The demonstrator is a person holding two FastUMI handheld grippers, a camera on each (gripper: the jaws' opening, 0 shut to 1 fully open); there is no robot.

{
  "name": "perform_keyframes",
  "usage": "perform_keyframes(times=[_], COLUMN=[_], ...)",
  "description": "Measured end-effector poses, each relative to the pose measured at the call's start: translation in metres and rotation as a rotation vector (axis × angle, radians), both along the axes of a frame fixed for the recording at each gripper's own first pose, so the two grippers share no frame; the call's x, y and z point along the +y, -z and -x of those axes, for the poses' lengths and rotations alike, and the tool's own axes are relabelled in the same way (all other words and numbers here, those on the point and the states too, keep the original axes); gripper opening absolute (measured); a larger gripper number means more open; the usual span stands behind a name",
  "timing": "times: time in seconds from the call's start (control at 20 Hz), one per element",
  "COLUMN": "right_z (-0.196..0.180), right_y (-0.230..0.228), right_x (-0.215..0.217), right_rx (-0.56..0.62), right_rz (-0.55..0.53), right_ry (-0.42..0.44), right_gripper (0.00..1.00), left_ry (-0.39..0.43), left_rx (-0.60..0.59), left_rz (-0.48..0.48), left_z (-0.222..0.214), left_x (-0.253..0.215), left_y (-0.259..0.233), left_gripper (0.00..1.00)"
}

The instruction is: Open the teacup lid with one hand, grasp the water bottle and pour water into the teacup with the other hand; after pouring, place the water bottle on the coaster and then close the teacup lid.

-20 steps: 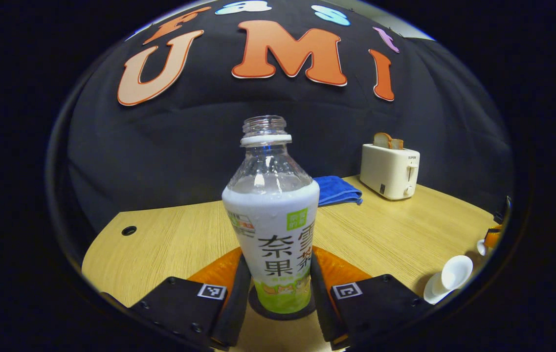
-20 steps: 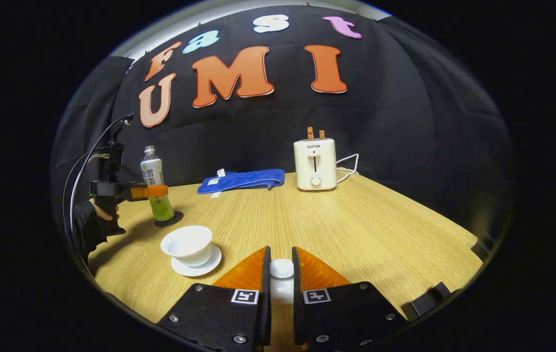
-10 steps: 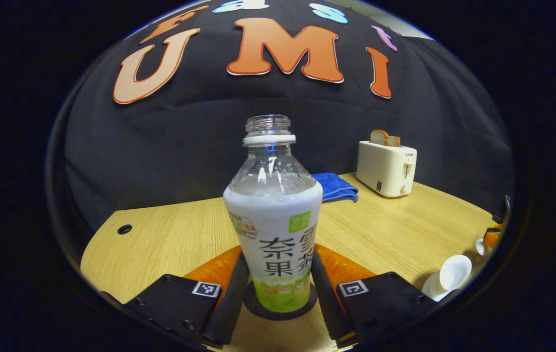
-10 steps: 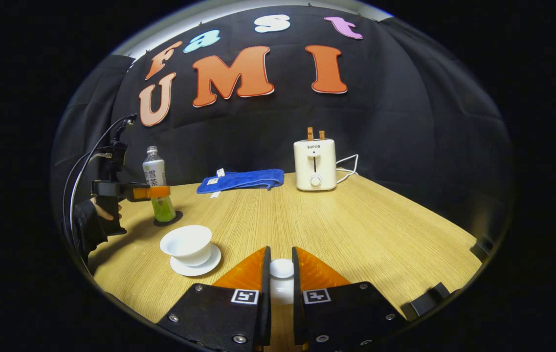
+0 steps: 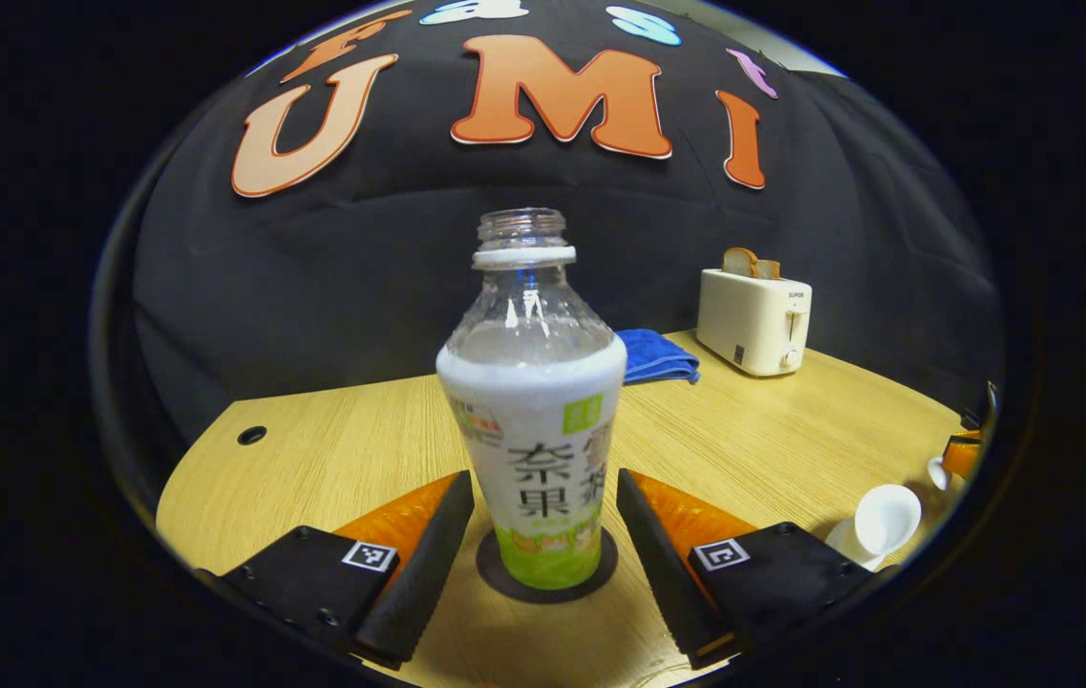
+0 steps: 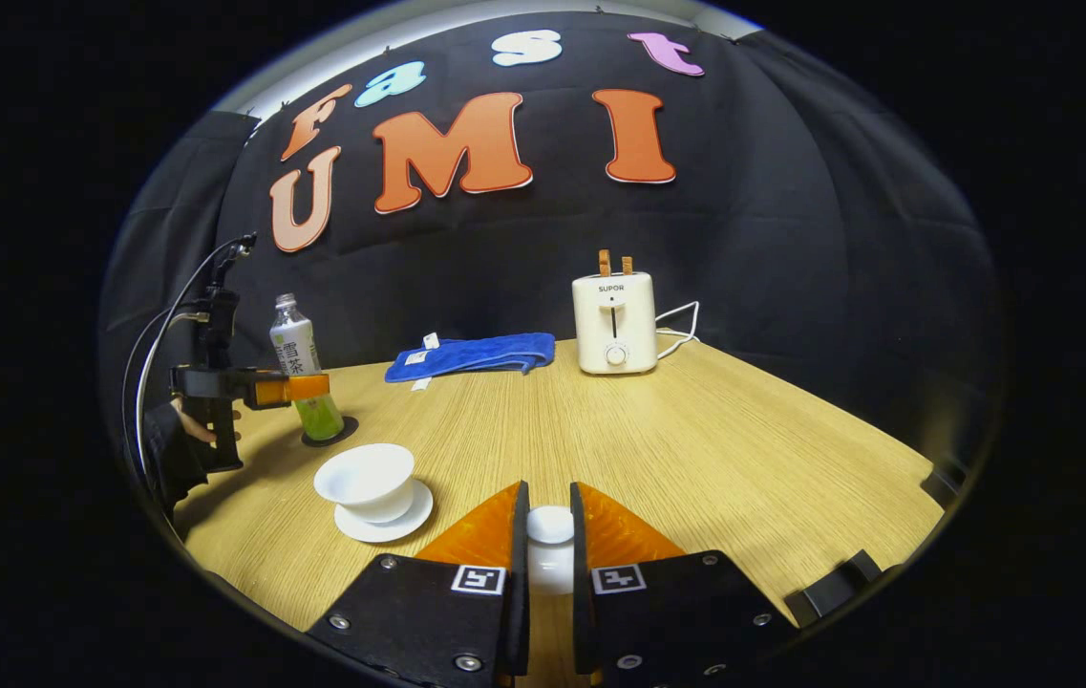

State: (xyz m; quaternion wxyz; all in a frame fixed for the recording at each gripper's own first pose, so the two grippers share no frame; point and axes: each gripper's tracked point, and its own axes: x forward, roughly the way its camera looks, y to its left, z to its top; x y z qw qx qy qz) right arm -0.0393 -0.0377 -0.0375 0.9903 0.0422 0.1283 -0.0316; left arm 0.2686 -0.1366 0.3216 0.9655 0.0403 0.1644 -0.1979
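Water bottle (image 5: 531, 420) stands upright on the dark coaster (image 5: 504, 581), the left gripper (image 5: 543, 535) spread clear on either side. The right gripper (image 6: 548, 545) pinches the teacup lid (image 6: 550, 525); the uncovered teacup (image 6: 366, 481) sits beyond on the wooden table (image 6: 695, 449).

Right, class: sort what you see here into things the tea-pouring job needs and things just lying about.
Job:
bottle
coaster
teacup
saucer
lid
left gripper
right gripper

Lying about:
toaster
bread
blue towel
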Motion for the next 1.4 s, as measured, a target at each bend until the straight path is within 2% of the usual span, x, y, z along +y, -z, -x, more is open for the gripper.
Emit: perform_keyframes(times=[0.3, 0.45, 0.5, 0.75, 1.0, 1.4], right_z=[0.0, 0.0, -0.001, -0.02, -0.044, -0.061], right_y=[-0.003, -0.023, -0.032, -0.062, -0.049, -0.023], right_x=[0.006, 0.022, 0.029, 0.087, 0.131, 0.141], right_rx=[-0.005, -0.052, -0.07, -0.117, -0.09, -0.037], right_rz=[-0.032, -0.018, -0.003, 0.03, 0.087, 0.12], right_ry=[0.005, -0.021, -0.034, -0.153, -0.232, -0.234], right_gripper=[0.18, 0.18, 0.18, 0.18, 0.18, 0.19], left_ry=[-0.023, -0.095, -0.128, -0.297, -0.394, -0.424], left_rx=[-0.087, -0.127, -0.134, -0.15, -0.181, -0.193], left_rz=[-0.026, -0.078, -0.086, 0.017, 0.074, 0.089], left_z=[0.063, 0.085, 0.091, 0.124, 0.134, 0.135], left_x=[0.037, 0.078, 0.093, 0.162, 0.198, 0.205], left_y=[-0.012, -0.014, -0.014, -0.014, -0.017, -0.013], left_gripper=[0.95, 0.98, 0.95, 0.99, 0.99, 0.98])
